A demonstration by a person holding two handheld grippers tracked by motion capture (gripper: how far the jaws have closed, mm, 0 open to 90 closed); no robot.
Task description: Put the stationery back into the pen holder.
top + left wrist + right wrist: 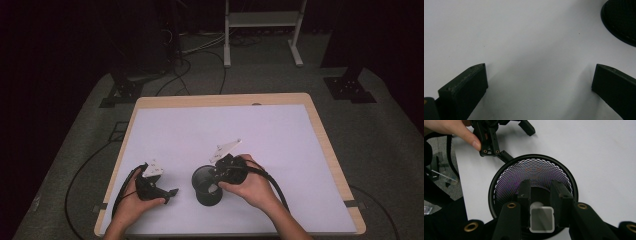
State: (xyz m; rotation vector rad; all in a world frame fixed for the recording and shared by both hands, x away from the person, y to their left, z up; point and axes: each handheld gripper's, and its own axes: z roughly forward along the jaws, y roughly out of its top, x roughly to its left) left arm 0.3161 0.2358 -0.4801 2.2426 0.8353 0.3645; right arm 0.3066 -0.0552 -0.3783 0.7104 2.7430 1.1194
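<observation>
Wide apart stood the jaws of the left gripper (170, 192), which rested low over the white table (280, 140) with nothing between them. Jaws of the right gripper (541, 195) sat close together, pinching a small clear square piece (541, 219) just inside the rim of a black mesh cup (206, 186). That cup stood upright near the table's front edge, between the two hands, with the left gripper just beside it.
</observation>
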